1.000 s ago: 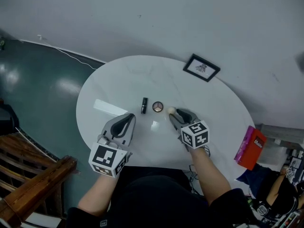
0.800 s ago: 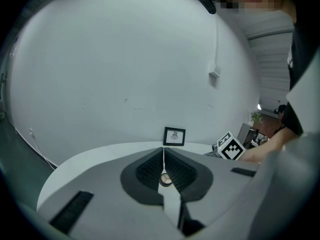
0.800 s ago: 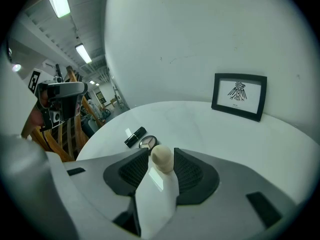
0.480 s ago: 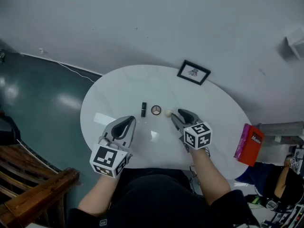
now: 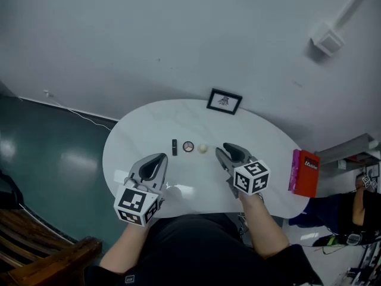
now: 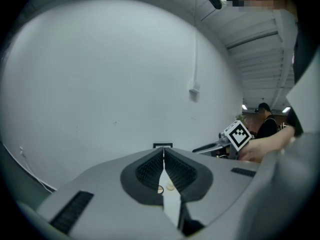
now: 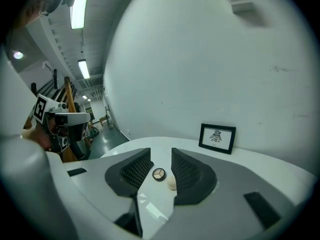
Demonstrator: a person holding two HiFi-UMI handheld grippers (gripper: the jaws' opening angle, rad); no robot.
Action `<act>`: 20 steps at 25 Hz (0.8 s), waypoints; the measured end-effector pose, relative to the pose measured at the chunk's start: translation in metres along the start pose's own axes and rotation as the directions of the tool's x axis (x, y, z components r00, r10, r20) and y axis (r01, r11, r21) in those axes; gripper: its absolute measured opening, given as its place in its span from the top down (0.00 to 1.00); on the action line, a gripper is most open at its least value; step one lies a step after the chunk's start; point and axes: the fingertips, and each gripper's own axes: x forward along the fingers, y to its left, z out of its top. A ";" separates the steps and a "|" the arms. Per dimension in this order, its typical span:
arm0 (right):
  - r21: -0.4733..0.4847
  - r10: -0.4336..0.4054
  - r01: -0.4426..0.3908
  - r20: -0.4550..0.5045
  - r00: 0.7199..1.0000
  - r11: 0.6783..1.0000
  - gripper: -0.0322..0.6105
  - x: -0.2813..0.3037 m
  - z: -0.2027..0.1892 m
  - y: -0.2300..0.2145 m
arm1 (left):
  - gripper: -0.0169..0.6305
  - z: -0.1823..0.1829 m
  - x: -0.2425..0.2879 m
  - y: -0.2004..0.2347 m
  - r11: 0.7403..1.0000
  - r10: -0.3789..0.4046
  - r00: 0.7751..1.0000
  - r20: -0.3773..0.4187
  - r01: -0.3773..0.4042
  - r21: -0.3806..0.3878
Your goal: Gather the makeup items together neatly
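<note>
Three makeup items lie in a row on the white oval table point(image 5: 143, 130): a black lipstick point(image 5: 174, 147), a round compact point(image 5: 188, 146) and a cream sponge point(image 5: 203, 148). My left gripper point(image 5: 159, 158) hovers short of them on the near left, jaws shut and empty point(image 6: 163, 156). My right gripper point(image 5: 226, 151) hangs just right of the sponge, apart from it. Its jaws point(image 7: 160, 154) are open, have just been closing, and hold nothing. Through their gap the compact point(image 7: 159, 174) and the sponge point(image 7: 172, 182) show on the table below.
A small black picture frame point(image 5: 224, 101) stands at the table's far edge. A red and pink box point(image 5: 304, 173) stands beyond the right edge. Green floor lies to the left, with a cable along the wall. A person is partly visible at far right.
Both grippers have risen off the table. The right one has drawn back from the sponge it was beside. The head view has tilted up, so the items look smaller and farther.
</note>
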 end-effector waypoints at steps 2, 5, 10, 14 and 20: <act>-0.007 -0.008 0.008 0.026 1.000 1.000 0.74 -0.012 0.008 0.004 | 0.95 0.008 -0.005 -0.005 1.000 -0.012 1.000 0.013 0.011 0.023; -0.020 -0.014 0.016 0.087 0.996 1.000 0.77 -0.029 0.029 0.008 | 0.95 0.020 -0.009 -0.004 0.999 -0.006 1.000 0.025 0.006 0.036; -0.062 0.011 0.000 0.179 0.984 0.998 0.79 -0.062 0.060 0.014 | 0.95 0.032 -0.012 -0.017 0.999 0.011 0.999 0.042 -0.013 0.039; -0.084 0.043 -0.024 0.234 0.971 0.996 0.81 -0.095 0.073 0.010 | 0.95 0.038 -0.004 -0.038 0.999 0.035 0.998 0.051 -0.037 0.040; -0.095 0.084 -0.060 0.279 0.957 0.994 0.84 -0.153 0.069 -0.006 | 0.95 0.050 0.014 -0.078 0.994 0.089 0.995 0.055 -0.092 0.060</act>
